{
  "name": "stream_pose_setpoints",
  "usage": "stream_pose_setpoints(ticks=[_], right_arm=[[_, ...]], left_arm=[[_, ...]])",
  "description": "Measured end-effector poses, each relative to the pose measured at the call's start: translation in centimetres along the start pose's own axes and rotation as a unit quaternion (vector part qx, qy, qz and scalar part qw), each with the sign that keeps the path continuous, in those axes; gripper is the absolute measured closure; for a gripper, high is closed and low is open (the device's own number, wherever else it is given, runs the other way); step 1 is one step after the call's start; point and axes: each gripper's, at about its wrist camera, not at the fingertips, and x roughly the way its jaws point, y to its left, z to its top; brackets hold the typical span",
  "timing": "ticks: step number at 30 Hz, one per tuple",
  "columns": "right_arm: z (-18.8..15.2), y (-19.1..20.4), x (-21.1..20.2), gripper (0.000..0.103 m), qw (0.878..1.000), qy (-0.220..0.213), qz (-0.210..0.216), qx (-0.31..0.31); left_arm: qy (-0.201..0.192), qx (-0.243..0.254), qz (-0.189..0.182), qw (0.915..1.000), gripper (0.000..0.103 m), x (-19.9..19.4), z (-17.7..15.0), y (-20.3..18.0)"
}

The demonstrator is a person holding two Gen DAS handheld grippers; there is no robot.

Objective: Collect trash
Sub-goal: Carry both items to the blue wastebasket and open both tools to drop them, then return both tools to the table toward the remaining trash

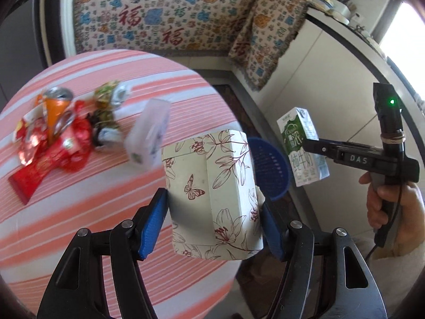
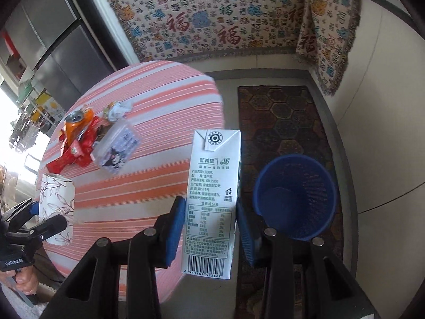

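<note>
My left gripper [image 1: 212,207] is shut on a floral paper cup [image 1: 212,194], held above the edge of the round striped table [image 1: 79,212]. My right gripper [image 2: 209,226] is shut on a white and green milk carton [image 2: 212,199], held upright in the air left of the blue waste basket [image 2: 294,196] on the floor. The carton [image 1: 302,146] and basket [image 1: 271,170] also show in the left wrist view, the cup [image 2: 57,207] in the right wrist view. A pile of trash lies on the table: crushed orange can [image 1: 57,111], red wrappers [image 1: 53,148], crumpled green wrapper [image 1: 106,106], clear plastic box [image 1: 148,133].
A dark patterned rug [image 2: 284,122] lies under the basket. A patterned cloth [image 2: 212,16] covers the bench behind the table. A white counter [image 1: 332,66] stands at the right. A grey cabinet [image 2: 53,53] stands at the left.
</note>
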Motion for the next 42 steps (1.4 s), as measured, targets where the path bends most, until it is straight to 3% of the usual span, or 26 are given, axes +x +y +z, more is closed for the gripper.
stream_pose_setpoints(ticks=[9,16,21,31,33,34,35,37,42], right_arm=[[1.3,-10.6,2.5,0.064,0.995,-0.022,-0.043,0.090],[1.6,-17.4,6.2,0.064,0.990,-0.012,-0.067,0.123],[1.2,-21.1,8.7,0.063,0.988,-0.011,-0.054,0.143],[1.2,-24.1,11.5,0.062,0.987,-0.001,-0.035,0.158],[1.3,-24.4,11.7,0.061,0.986,-0.004,-0.033,0.162],[1.4,-24.5,11.8,0.059,0.986,-0.005,-0.031,0.163],[1.4,-24.6,11.9,0.048,0.986,-0.005,-0.031,0.162],[1.4,-24.9,11.9,0.039,0.985,-0.007,-0.033,0.167],[1.4,-25.2,10.5,0.039,0.982,-0.025,-0.057,0.178]], left_arm=[[0.019,0.044,-0.043,0.9979,0.035,8.2,4.7,-10.1],[0.038,0.058,-0.047,0.9965,0.034,14.7,6.0,-13.9],[0.057,0.055,-0.046,0.9958,0.033,19.1,6.2,-15.3],[0.081,0.056,-0.034,0.9946,0.032,24.5,6.1,-16.5],[0.081,0.059,-0.032,0.9945,0.025,25.1,6.0,-16.8],[0.081,0.060,-0.034,0.9943,0.021,25.4,6.1,-17.0],[0.079,0.059,-0.035,0.9945,0.014,25.6,6.1,-17.1],[0.068,0.059,-0.035,0.9954,0.011,25.7,6.2,-17.1],[0.045,0.050,-0.044,0.9967,0.011,24.1,6.6,-17.0]])
